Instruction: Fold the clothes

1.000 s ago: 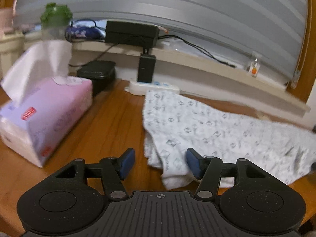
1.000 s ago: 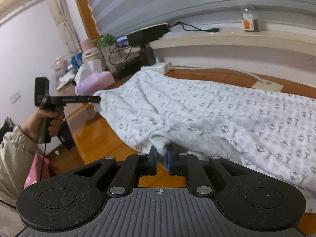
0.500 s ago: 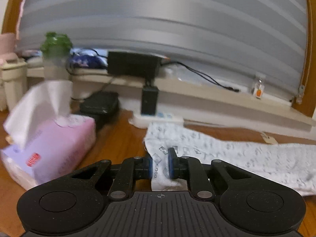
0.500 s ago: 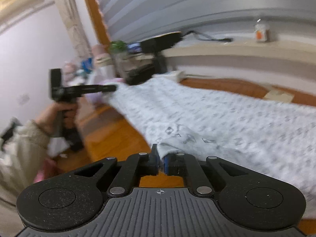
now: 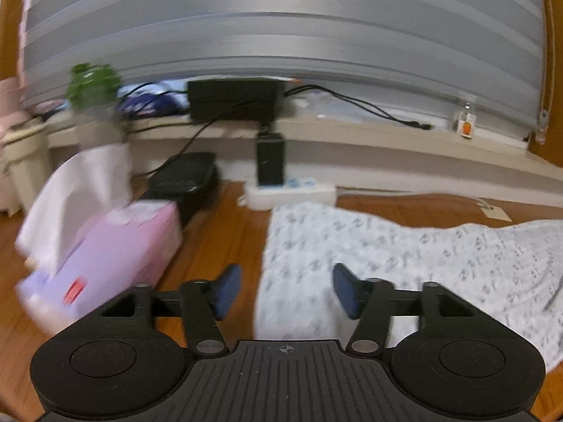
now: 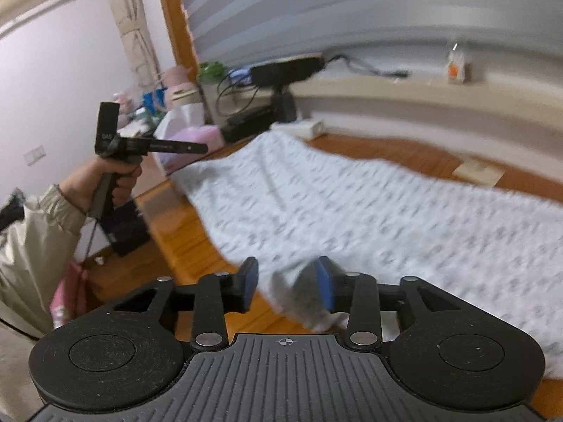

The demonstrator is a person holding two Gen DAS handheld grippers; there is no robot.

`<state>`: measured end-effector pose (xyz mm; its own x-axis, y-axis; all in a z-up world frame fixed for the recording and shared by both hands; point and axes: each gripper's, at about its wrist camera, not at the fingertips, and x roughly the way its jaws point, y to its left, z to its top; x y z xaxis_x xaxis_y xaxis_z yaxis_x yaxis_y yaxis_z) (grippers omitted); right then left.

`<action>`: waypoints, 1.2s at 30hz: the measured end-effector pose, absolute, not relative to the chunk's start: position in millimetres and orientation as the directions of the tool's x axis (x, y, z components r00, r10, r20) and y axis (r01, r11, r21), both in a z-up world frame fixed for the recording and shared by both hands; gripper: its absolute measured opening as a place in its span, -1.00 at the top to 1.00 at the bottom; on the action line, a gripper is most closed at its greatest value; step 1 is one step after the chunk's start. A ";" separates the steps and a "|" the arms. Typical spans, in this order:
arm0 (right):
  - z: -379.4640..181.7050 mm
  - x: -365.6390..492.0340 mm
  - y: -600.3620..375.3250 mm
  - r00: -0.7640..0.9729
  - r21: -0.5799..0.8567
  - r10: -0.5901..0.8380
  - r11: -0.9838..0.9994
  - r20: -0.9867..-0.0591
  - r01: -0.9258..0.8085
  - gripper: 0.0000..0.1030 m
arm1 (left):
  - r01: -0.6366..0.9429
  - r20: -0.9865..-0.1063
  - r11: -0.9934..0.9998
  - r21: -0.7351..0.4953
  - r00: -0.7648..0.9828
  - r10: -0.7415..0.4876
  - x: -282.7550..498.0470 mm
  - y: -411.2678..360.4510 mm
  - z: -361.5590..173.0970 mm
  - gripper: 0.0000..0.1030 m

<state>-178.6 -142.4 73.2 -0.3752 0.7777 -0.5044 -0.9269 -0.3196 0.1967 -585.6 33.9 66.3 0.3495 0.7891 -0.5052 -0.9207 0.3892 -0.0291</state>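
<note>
A white garment (image 5: 404,256) with a small grey print lies spread over the wooden table (image 5: 218,242). My left gripper (image 5: 286,290) is over its near left corner, jaws opening; the cloth lies under the blue pads, which do not press it. In the right wrist view the garment (image 6: 369,211) stretches across the table. My right gripper (image 6: 286,285) is at its near edge, jaws opening. A cloth corner (image 6: 302,299) hangs against the right pad, and the left pad stands clear of it. The left gripper (image 6: 197,147) shows there too, held by a person's hand (image 6: 112,183).
A pink tissue pack (image 5: 105,256) sits left of the garment. Behind it are a black box (image 5: 186,176), a white power strip (image 5: 292,193) with a black plug, and a green-lidded bottle (image 5: 93,88). A paper tag (image 5: 496,212) lies far right. The table's edge (image 6: 169,232) drops off at left.
Half a second ago both grippers were shut on the garment's near edge. Both have since opened and let the cloth go; the garment now lies flatter and more spread out.
</note>
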 end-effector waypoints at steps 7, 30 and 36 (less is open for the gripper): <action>66.4 -150.8 -131.7 -0.287 0.156 0.820 -0.241 -0.495 -0.958 0.07 | -0.857 -0.552 0.515 0.026 0.417 0.722 -519.7 97.6 65.7 -0.23; 22.7 -45.0 -133.6 -0.076 0.148 0.835 0.006 -0.544 -0.989 -0.06 | -0.634 -0.643 0.774 -0.003 0.593 0.484 -384.5 98.7 21.0 -0.39; 31.0 -47.1 -150.9 -0.085 0.147 0.856 -0.011 -0.511 -0.989 -0.05 | -0.669 -0.628 0.743 0.012 0.573 0.527 -391.0 107.8 18.2 -0.41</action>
